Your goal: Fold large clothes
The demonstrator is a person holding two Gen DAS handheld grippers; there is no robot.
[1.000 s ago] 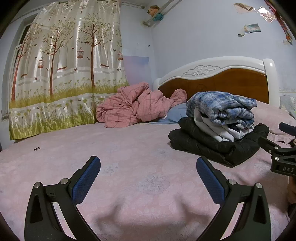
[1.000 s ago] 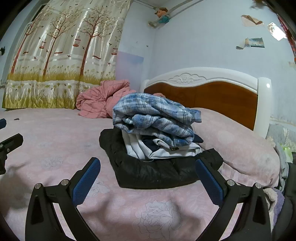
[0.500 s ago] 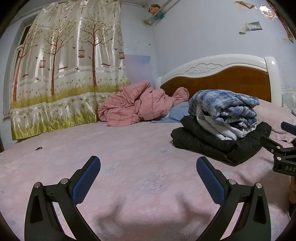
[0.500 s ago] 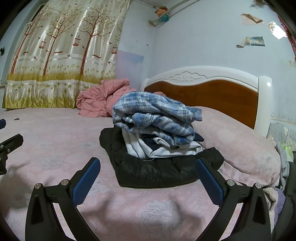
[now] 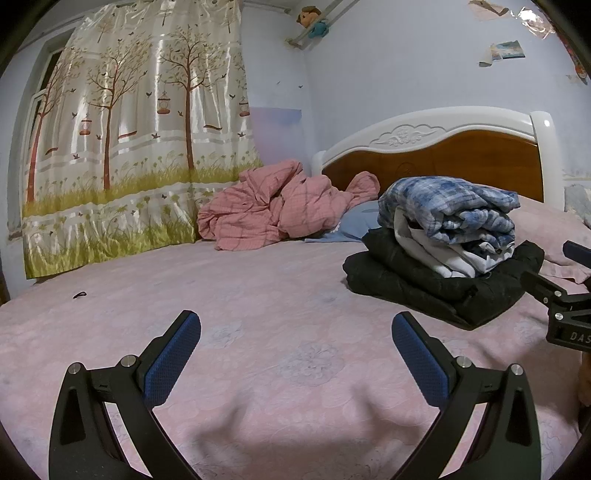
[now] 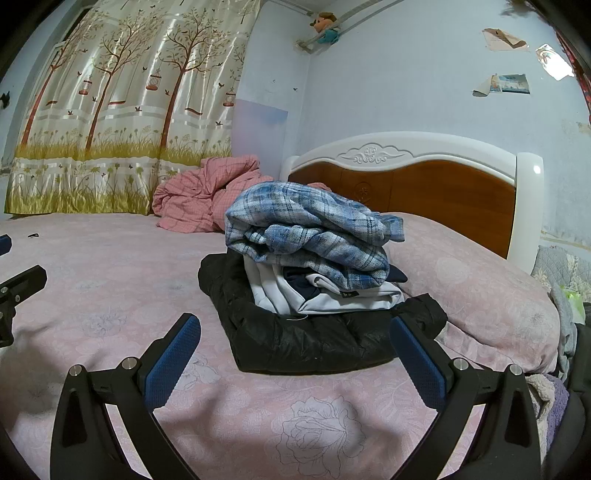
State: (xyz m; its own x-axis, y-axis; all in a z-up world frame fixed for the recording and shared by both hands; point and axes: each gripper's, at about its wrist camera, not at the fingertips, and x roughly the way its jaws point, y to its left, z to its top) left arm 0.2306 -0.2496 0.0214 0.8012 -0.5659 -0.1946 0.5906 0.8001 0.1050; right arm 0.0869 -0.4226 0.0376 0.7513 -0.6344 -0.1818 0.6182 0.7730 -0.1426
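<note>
Holding your left gripper (image 5: 296, 334) and right gripper (image 6: 294, 335) above the pink bedspread (image 5: 258, 295), you have both spread wide and empty; the stack of folded clothes (image 6: 314, 266) sits just ahead of your right gripper, blue plaid on top, black jacket (image 6: 295, 343) underneath.

Counting the things on and around the bed.

Two grippers: left gripper (image 5: 296, 334) and right gripper (image 6: 294, 334), each with two blue pads, spread wide, holding nothing. One bed (image 6: 110, 295) with one headboard (image 6: 424, 173). One pile of three folded clothes: one blue plaid shirt (image 6: 306, 225) on top, one white top (image 6: 332, 299) in the middle, one black jacket (image 6: 306, 339) at the bottom. One crumpled pink blanket (image 5: 273, 206). One blue pillow (image 5: 354, 225). One tree curtain (image 5: 129, 147). One stuffed toy (image 6: 325, 24) up high. One small dark thing (image 5: 79, 294) on the sheet, too small to tell.
</note>
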